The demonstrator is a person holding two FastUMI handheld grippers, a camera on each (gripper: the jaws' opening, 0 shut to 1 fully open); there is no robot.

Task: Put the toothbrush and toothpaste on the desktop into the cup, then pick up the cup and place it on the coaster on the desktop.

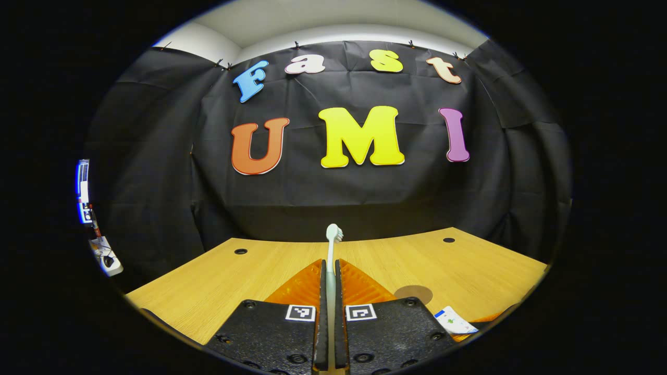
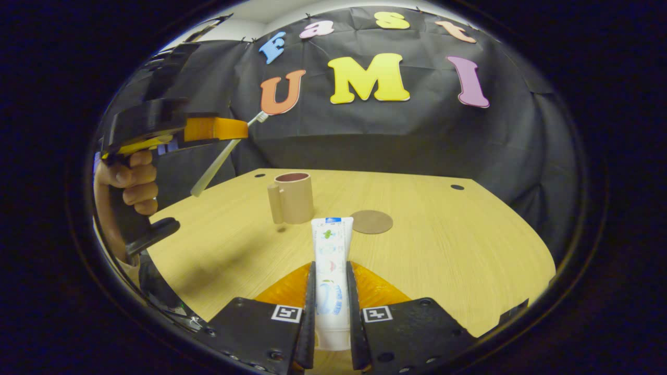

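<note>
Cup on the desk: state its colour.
The cup is tan outside with a reddish-brown inside, clearest in the right gripper view.

The left hand-held gripper [image 1: 330, 271] pinches the toothbrush [image 1: 332, 250] between both fingers — bristles up, above the table [image 1: 219, 281]. Right of the toothbrush lies the coaster [image 1: 414, 294] — nearer, the toothpaste [image 1: 454, 320].

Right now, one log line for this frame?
left gripper: shut on toothbrush | right gripper: shut on toothpaste tube | cup: empty, beside coaster
</note>
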